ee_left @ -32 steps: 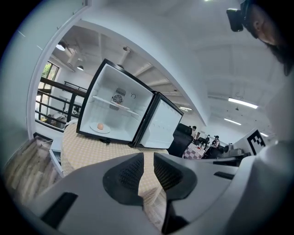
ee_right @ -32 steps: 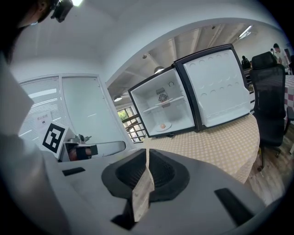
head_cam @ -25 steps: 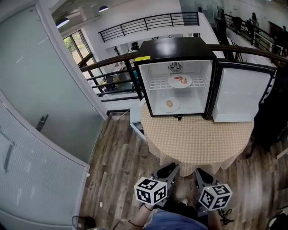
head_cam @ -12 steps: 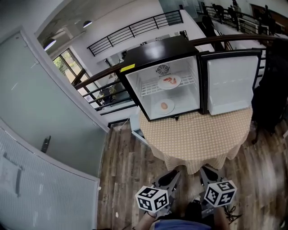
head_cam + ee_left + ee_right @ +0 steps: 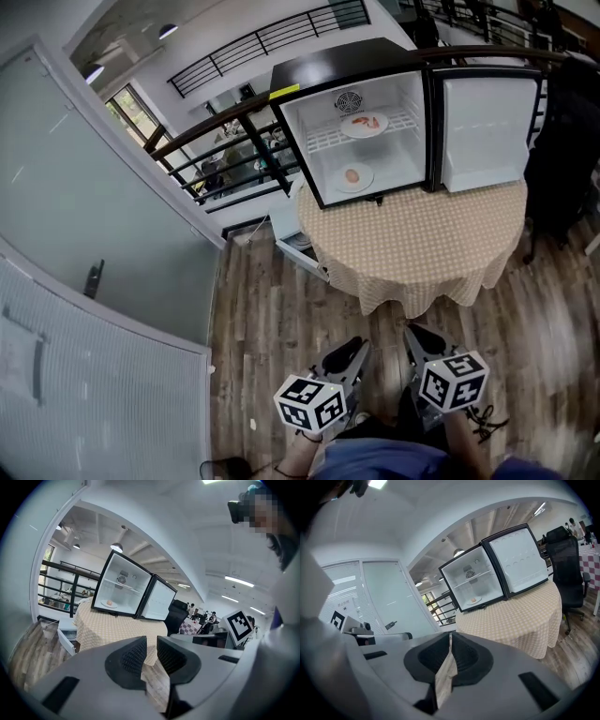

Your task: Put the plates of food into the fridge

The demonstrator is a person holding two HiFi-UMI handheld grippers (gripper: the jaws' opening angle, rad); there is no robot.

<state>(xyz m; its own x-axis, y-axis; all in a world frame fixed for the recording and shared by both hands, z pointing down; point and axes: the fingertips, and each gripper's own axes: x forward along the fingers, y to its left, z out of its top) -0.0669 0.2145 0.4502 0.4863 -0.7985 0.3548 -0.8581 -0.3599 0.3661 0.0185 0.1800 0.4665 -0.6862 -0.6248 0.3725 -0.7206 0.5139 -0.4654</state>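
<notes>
A black mini fridge (image 5: 361,112) stands open on a round table (image 5: 422,248) with a checked cloth. Inside, one plate of food (image 5: 364,124) rests on the wire shelf and a second plate (image 5: 353,177) lies on the fridge floor. Both grippers hang low over the wooden floor, well short of the table. My left gripper (image 5: 345,356) is shut with only a thin slit between its pads and nothing in it. My right gripper (image 5: 420,339) is shut and empty too. The left gripper view shows the fridge (image 5: 123,590) far off; the right gripper view shows the fridge (image 5: 476,585) too.
The fridge door (image 5: 483,131) swings open to the right. A black chair (image 5: 562,150) stands right of the table. A white box (image 5: 291,234) sits on the floor at the table's left, a railing (image 5: 234,141) behind it. A glass wall (image 5: 84,206) runs along the left.
The table and fridge have shifted up and rightward in the head view, and look farther off. Both grippers stay low, shut and empty.
</notes>
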